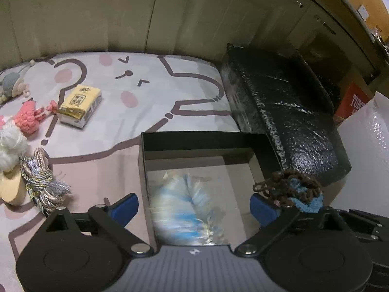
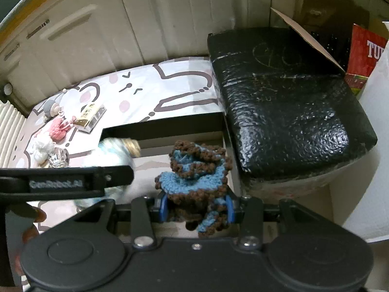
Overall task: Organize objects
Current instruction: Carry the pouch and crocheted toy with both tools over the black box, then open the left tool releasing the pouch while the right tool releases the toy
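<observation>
An open black box (image 1: 204,140) sits on the patterned mat. A blurred blue-and-white bundle (image 1: 184,206) is in mid-air or lying inside it, just below my left gripper (image 1: 194,205), whose jaws are wide open. The bundle also shows in the right wrist view (image 2: 114,153), blurred above the box (image 2: 165,126). My right gripper (image 2: 195,205) is shut on a blue and brown crocheted piece (image 2: 197,170) and holds it over the box's right side. That piece shows in the left wrist view (image 1: 294,189) at the box's right wall.
On the mat at left lie a yellow tissue pack (image 1: 80,104), a pink knitted toy (image 1: 26,116), white yarn (image 1: 12,146), a silver-blue rope bundle (image 1: 41,180) and a wooden piece (image 1: 12,189). A black padded case (image 1: 287,112) stands right of the box. A red carton (image 2: 364,53) is behind it.
</observation>
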Tool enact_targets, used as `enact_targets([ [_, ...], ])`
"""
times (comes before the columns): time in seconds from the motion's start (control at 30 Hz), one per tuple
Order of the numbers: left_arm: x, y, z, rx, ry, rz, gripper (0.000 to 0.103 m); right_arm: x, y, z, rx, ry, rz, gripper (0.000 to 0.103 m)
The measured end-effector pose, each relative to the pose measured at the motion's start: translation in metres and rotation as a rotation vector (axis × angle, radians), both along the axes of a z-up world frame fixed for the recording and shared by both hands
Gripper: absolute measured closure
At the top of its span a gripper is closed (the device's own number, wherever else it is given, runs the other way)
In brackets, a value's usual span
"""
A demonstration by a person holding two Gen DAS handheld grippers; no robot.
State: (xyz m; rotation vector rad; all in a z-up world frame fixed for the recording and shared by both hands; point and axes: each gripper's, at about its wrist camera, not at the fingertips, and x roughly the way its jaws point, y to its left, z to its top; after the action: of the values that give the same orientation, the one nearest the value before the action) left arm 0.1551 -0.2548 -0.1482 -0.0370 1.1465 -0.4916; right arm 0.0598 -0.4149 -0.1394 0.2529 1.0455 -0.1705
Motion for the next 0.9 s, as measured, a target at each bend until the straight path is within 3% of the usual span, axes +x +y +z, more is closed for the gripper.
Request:
enact_targets([
  [0.3, -0.006, 0.000, 0.002, 0.085, -0.004, -0.050, 0.005, 0.002, -0.001, -0.007, 0.015, 0.021, -0.016, 0.055],
  [0.47, -0.008, 0.002, 0.002, 0.125, -0.005, -0.071, 0.005, 0.002, -0.002, -0.008, -0.007, 0.043, -0.043, 0.036],
  [0.53, -0.008, 0.002, 0.002, 0.135, -0.004, -0.076, 0.005, 0.000, -0.002, -0.006, -0.012, 0.044, -0.040, 0.034],
  [0.9, -0.014, 0.002, 0.000, 0.180, -0.005, -0.103, 0.005, -0.006, -0.001, -0.001, -0.036, 0.049, -0.029, 0.029],
])
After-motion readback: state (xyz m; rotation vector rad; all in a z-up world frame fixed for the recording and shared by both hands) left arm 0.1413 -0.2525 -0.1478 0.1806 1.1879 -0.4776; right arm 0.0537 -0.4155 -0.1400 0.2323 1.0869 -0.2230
